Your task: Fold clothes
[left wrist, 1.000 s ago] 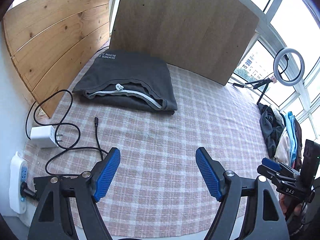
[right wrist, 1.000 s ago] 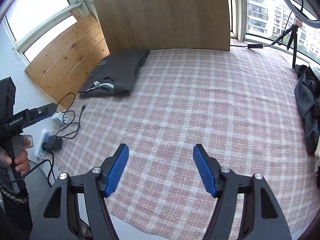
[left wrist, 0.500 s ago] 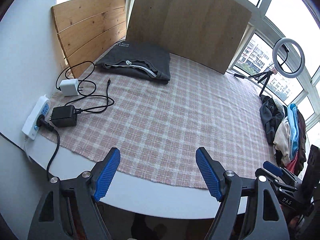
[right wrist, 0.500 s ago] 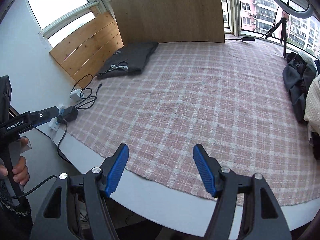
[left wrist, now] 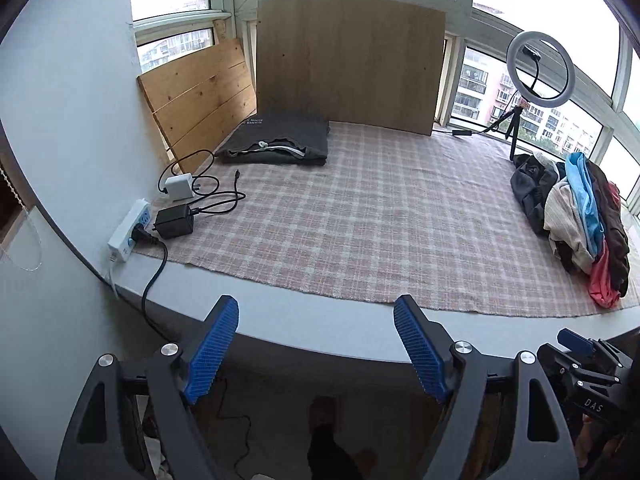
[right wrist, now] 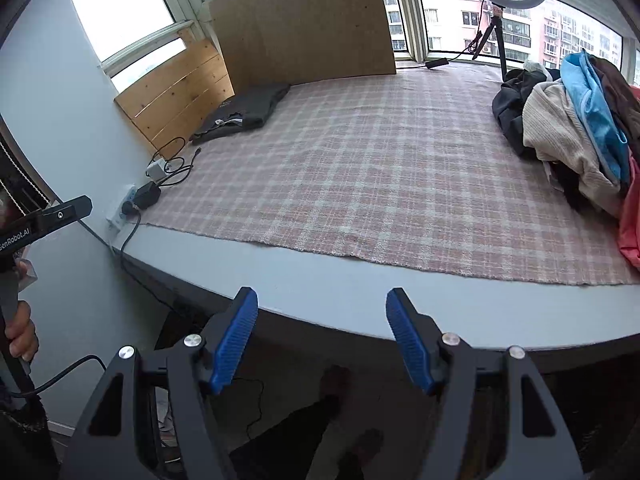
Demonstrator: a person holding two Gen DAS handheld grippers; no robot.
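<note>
A checked cloth [left wrist: 360, 216] is spread over a grey table [left wrist: 320, 332], and a folded dark grey garment [left wrist: 276, 140] is laid at its far left corner, just in front of a large wooden board [left wrist: 348, 64] and beside a slatted wooden panel [left wrist: 200, 92]. A pile of unfolded clothes [right wrist: 576, 120] in black, cream, blue, brown and pink is heaped at the right edge of the cloth, well apart from the folded garment. The left gripper [left wrist: 316, 328] is held off the near edge of the table, its jaws wide and opening, with nothing between them. The right gripper [right wrist: 322, 316] is likewise held off the near edge, jaws parted and empty. A power strip [left wrist: 130, 228], two chargers and looped cables are seen at the left edge. A ring light [left wrist: 540, 68] is stood on a tripod by the windows.
</note>
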